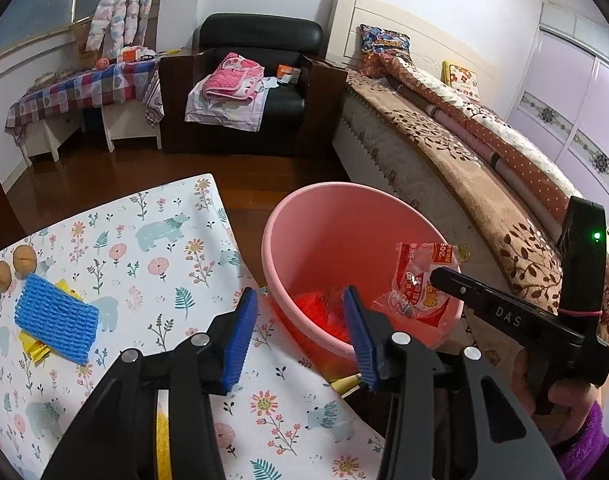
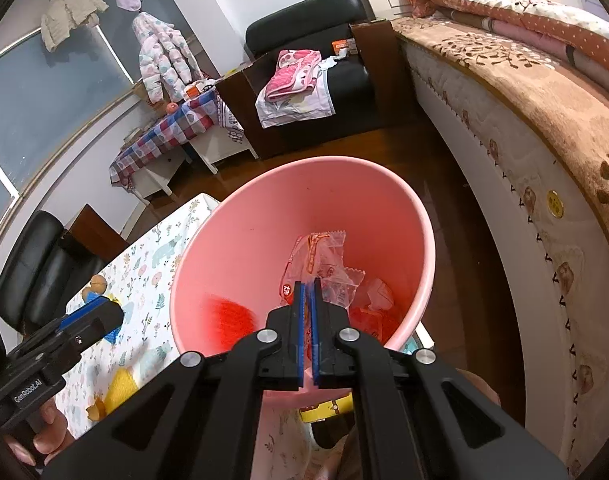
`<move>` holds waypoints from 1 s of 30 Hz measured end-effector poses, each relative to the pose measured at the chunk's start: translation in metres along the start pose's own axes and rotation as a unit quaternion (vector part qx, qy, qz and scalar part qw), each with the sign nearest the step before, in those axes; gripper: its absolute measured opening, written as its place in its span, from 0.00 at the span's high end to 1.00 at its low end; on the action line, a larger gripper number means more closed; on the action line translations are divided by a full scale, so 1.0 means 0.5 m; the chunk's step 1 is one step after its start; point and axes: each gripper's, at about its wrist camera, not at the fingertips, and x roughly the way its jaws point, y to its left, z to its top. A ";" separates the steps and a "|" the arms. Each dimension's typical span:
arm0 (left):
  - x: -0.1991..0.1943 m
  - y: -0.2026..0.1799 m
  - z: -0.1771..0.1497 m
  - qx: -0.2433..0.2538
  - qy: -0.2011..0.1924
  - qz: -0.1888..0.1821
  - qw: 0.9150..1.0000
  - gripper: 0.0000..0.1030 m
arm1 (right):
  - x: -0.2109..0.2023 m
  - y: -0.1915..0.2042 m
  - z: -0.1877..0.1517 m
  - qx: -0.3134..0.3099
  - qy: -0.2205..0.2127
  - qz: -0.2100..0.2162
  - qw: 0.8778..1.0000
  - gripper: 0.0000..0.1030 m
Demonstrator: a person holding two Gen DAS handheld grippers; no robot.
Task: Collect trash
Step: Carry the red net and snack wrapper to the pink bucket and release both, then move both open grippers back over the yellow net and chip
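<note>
A pink bin (image 1: 304, 216) stands on the floor beside the floral-cloth table (image 1: 144, 240). My left gripper (image 1: 300, 300) is open over the table edge and the bin's near rim, with nothing between its blue pads. My right gripper (image 2: 308, 285) is shut on a red-and-white plastic wrapper (image 1: 420, 284), which hangs over the bin's (image 2: 224, 240) right side. Red trash (image 1: 316, 308) and other wrappers (image 2: 376, 294) lie in the bottom. On the table's left lie a blue foam net (image 1: 54, 316), yellow paper (image 1: 34, 348) under it and two walnuts (image 1: 24, 258).
A bed (image 1: 444, 160) with a brown patterned cover runs close along the bin's right side. Across the wooden floor (image 1: 244, 176) stand a black armchair (image 1: 264, 36) with pink cloth on it and a checked-cloth table (image 1: 80, 88). A black chair (image 2: 32, 264) stands behind the floral table.
</note>
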 end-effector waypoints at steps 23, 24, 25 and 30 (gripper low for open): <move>-0.130 0.122 -0.014 -0.041 -0.046 0.055 0.997 0.57 | -0.014 0.044 -0.002 -0.016 0.002 0.030 0.999 0.71; -0.137 0.129 -0.017 -0.043 -0.047 0.061 0.996 0.57 | -0.014 0.051 -0.004 -0.020 0.003 0.033 0.999 0.71; -0.151 0.146 -0.023 -0.047 -0.049 0.070 0.995 0.57 | -0.015 0.055 -0.004 -0.023 0.003 0.035 0.999 0.71; -0.195 0.201 -0.054 -0.062 -0.048 0.101 0.992 0.57 | -0.018 0.082 -0.007 -0.037 0.005 0.046 0.998 0.71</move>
